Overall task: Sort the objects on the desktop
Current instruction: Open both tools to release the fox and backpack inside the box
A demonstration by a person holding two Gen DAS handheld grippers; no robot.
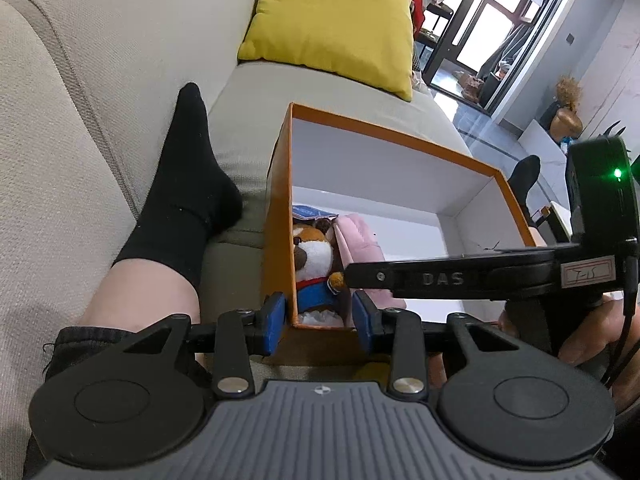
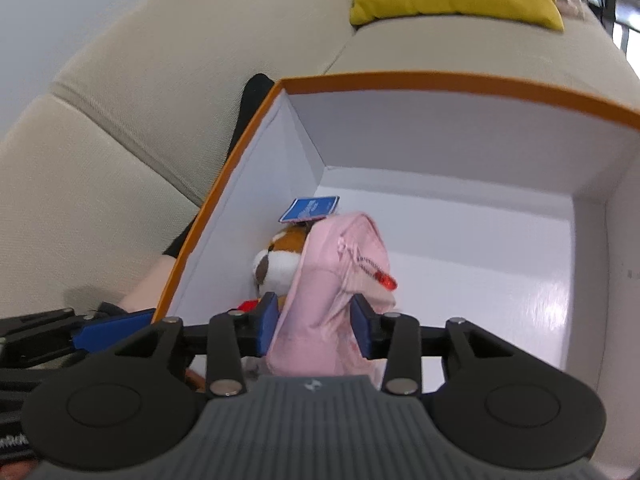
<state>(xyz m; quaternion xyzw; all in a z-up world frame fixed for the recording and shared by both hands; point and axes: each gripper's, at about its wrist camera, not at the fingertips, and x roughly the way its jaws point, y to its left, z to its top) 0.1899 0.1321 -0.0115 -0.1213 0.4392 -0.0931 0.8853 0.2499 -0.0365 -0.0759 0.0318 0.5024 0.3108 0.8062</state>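
An orange box point(image 1: 400, 136) with a white inside stands on the sofa seat. In its near left corner sit a brown-and-white plush toy point(image 1: 316, 256) in a blue outfit, a pink pouch point(image 1: 360, 236) leaning on it, and a blue card point(image 1: 310, 213) behind them. My left gripper point(image 1: 319, 320) is open and straddles that corner, with one pad outside the orange wall and one inside. My right gripper point(image 2: 315, 322) is open inside the box point(image 2: 440, 80), with the pink pouch point(image 2: 332, 280) between its pads. The plush toy point(image 2: 276, 264) and the blue card point(image 2: 310, 208) lie just beyond it.
A person's leg in a black sock point(image 1: 184, 184) rests on the beige sofa point(image 1: 100, 60), left of the box. A yellow cushion point(image 1: 332, 24) lies behind the box. The right half of the box floor is bare. At the far right are glass doors and a gold vase point(image 1: 566, 122).
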